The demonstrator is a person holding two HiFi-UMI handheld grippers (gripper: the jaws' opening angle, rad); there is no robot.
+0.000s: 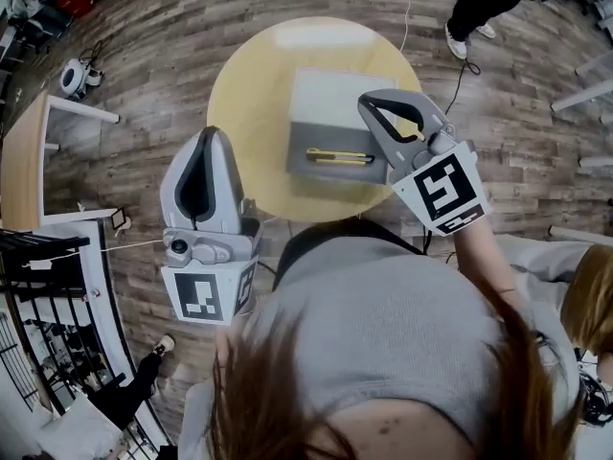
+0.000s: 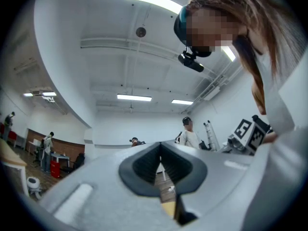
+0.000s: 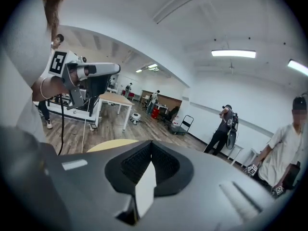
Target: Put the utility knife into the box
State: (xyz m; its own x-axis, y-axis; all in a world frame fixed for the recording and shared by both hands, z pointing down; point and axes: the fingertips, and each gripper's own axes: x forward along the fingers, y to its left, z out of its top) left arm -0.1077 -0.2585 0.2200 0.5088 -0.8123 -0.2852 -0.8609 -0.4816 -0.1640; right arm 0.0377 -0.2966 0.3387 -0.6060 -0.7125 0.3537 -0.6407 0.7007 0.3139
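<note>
The utility knife lies in the box beside the right claw, closed and empty.

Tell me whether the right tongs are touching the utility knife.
Apart. Right gripper view: the right tongs are shut, empty, aimed across the room; head view: the utility knife lies in the box.

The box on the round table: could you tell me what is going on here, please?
A person holds a gripper in each hand above a round yellow table. The yellow utility knife lies in the grey part of the open box. The left gripper and right gripper are both shut on nothing, clear of the box, so the knife looks already placed.
</note>
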